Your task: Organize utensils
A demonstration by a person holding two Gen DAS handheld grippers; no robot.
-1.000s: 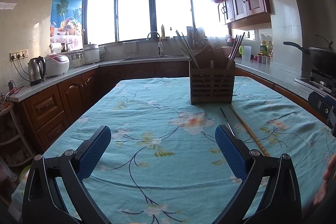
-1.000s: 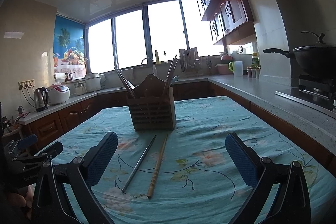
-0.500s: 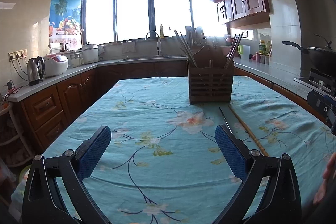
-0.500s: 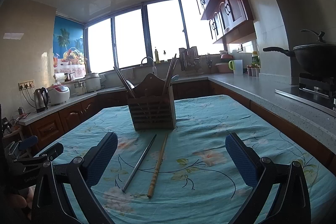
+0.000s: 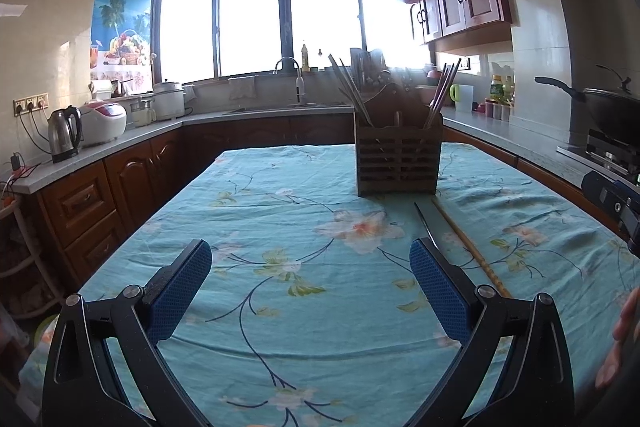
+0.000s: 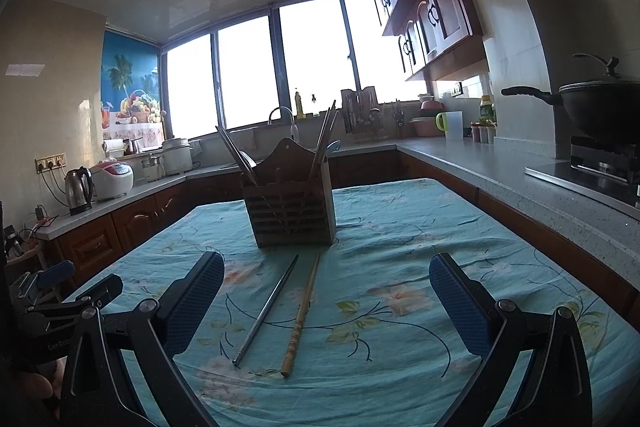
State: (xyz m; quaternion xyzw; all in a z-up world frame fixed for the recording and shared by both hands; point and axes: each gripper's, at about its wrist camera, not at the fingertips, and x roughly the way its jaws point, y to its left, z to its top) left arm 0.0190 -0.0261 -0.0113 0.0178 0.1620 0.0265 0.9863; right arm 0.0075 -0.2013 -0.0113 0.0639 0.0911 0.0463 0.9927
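Observation:
A slatted wooden utensil holder (image 5: 398,163) (image 6: 291,215) stands upright mid-table with chopsticks leaning out of both ends. In front of it two loose chopsticks lie side by side on the cloth: a metal chopstick (image 6: 267,309) (image 5: 424,225) and a bamboo chopstick (image 6: 301,311) (image 5: 468,247). My right gripper (image 6: 326,303) hovers open above the table's near end, the chopsticks lying between its spread fingers. My left gripper (image 5: 310,287) is open and empty, left of the chopsticks. The metal one runs behind its right finger.
The table wears a teal floral cloth (image 5: 280,227). Wooden counters ring the room, with a kettle (image 5: 64,135) and rice cooker (image 5: 104,121) at left, a sink under the window, and a black wok (image 6: 600,107) on the stove at right. A hand (image 5: 618,343) shows at right.
Both views have tilted down and edged slightly nearer the holder. Both grippers stay open and the chopsticks have not moved.

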